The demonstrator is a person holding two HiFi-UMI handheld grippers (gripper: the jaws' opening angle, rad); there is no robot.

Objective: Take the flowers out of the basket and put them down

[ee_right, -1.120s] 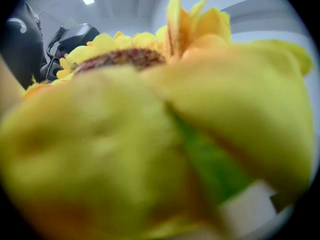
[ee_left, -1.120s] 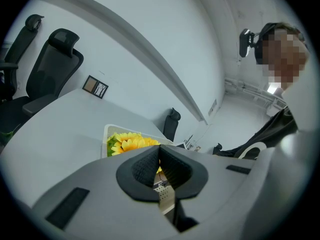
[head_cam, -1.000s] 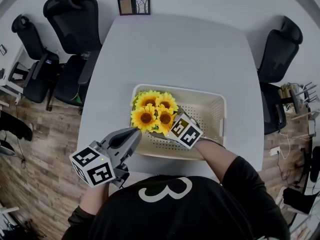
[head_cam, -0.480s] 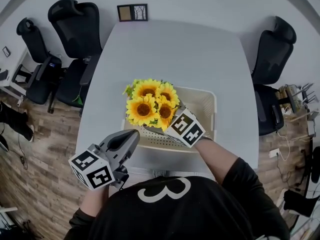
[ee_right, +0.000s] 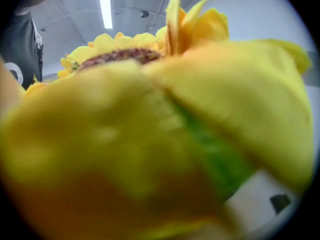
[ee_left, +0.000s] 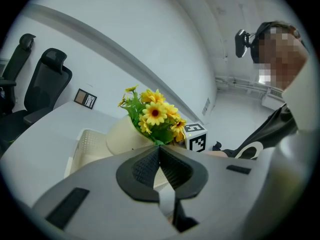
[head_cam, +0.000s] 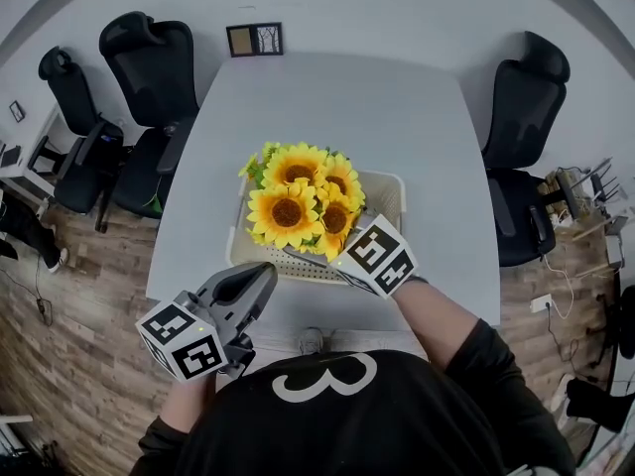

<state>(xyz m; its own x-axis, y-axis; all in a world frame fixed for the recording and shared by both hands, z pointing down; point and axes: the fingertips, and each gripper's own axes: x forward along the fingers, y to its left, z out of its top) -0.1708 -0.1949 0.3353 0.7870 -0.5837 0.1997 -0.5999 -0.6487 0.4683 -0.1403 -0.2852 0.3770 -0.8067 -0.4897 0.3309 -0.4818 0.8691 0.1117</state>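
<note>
Head view: flowers (head_cam: pixel 298 201) up over the basket (head_cam: pixel 389 188), right gripper (head_cam: pixel 322 253) clamped at their stems.
Left gripper (head_cam: pixel 264 276) idles with jaws pressed together on nothing, near the table (head_cam: pixel 337 97) edge. Risk, I'd say: the top-heavy blooms sag or slip from the pinch, or trailing leaves snag the basket rim and drag it along.

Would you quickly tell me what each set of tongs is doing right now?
Left gripper: closed, empty.
Right gripper: holding the flowers; tongs hidden by petals.
</note>
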